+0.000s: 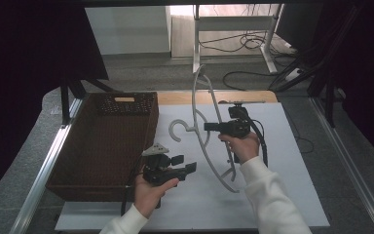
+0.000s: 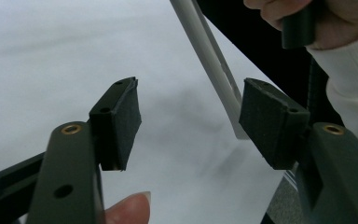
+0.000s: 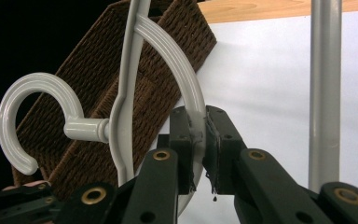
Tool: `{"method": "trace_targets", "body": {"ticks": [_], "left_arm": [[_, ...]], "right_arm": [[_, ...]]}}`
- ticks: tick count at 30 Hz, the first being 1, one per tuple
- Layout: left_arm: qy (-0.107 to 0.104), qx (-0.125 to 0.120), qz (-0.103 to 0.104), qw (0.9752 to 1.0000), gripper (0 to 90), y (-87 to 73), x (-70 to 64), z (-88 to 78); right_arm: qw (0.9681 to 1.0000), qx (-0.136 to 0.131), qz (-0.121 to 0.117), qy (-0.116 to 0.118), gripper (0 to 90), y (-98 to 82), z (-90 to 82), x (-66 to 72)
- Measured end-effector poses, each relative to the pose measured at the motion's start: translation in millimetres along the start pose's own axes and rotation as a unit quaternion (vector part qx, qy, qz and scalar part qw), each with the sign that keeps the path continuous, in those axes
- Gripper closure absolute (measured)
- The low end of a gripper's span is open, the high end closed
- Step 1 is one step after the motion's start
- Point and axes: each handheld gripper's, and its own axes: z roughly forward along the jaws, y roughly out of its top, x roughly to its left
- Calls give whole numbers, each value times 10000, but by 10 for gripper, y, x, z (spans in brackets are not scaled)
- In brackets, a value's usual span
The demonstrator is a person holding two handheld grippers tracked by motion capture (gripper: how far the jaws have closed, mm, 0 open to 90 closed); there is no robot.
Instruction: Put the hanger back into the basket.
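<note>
Left gripper [image 1: 184,164] fingers gape empty, right gripper [image 1: 208,126] clamps the hanger [image 1: 203,131], which could twist loose from that thin grip.

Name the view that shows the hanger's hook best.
The right gripper view: the hook of the white hanger is large and sharp against the basket. The high view shows it small; the left gripper view shows a bar of the hanger.

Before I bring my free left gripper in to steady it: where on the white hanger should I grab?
Take the hanger's lower arm, the straight thin stretch near its end by the white table. The left gripper, jaws open, already faces that bar from the basket side. The right gripper is shut on the curved shoulder beside the hook, so the lower arm looks free.
</note>
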Motion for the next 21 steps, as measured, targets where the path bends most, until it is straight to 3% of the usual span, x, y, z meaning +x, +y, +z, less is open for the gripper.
{"method": "trace_targets", "body": {"ticks": [11, 14, 21], "left_arm": [[-160, -133, -474, 9987, 472, 46, 22, 330], [-164, -237, -541, 9981, 544, 61, 37, 388], [-407, -401, -726, 9957, 713, 79, 116, 459]], "right_arm": [[9997, -190, 162, -23, 815, -43, 65, -27], [9994, -264, 235, -2, 815, -52, 72, -25], [9986, -393, 340, 64, 815, -81, 86, -24]]}}
